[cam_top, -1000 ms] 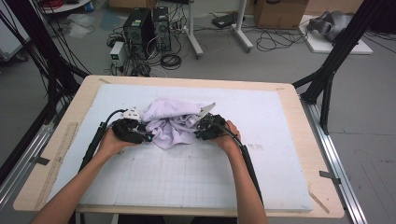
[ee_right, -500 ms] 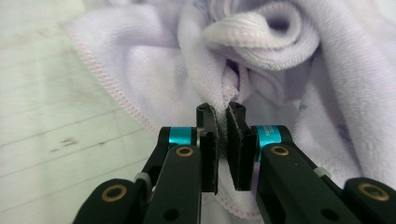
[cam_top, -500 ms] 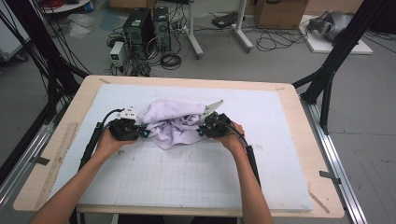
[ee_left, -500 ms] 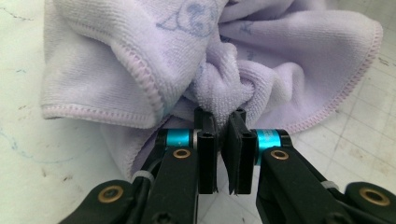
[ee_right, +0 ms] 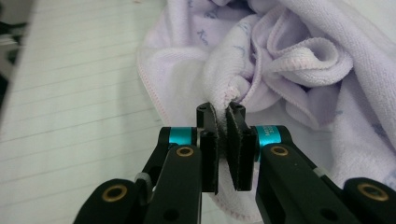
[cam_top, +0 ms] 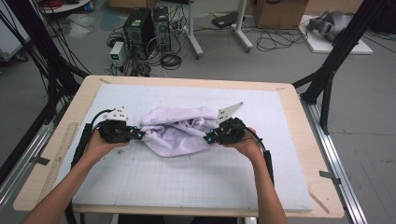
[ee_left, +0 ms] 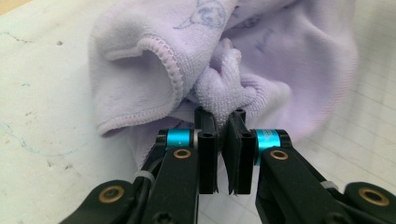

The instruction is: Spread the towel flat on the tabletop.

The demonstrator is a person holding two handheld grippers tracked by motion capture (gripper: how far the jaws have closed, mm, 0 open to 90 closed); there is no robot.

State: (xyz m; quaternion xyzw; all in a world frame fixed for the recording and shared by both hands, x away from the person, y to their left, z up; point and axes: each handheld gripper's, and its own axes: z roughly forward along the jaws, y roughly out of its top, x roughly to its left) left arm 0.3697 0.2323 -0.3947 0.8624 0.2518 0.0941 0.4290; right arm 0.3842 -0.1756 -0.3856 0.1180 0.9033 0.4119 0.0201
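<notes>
Left tongs (cam_top: 138, 134): closed on a bunched fold of the lilac towel (cam_top: 180, 129), at the towel's left end; in the left gripper view the tongs (ee_left: 223, 122) pinched a small knot of cloth (ee_left: 224, 91) between the pads, with the jaws nearly together. They had just been closing, with the cloth between them.

Towel: lay crumpled in a heap on the white gridded mat (cam_top: 187, 182) of the tabletop (cam_top: 299, 140), about midway between the left and right edges and a little nearer the far edge; its middle sagged onto the mat between the two tongs.

Right tongs (cam_top: 208, 138): closed on the towel's right end; in the right gripper view the tongs (ee_right: 222, 119) held a thick rolled fold (ee_right: 229, 74), and they too had just been closing on it.

Risk, left side: the pinch took only a small nub of cloth, so a pull outward could slip it free.

Risk, right side: the grip seemed to catch several layers rather than one hemmed edge (ee_right: 149, 93), so I judge the towel might lift as a bundle instead of opening out.

Risk, both: uneven pulling could drag the heap across the mat or leave it twisted.
</notes>
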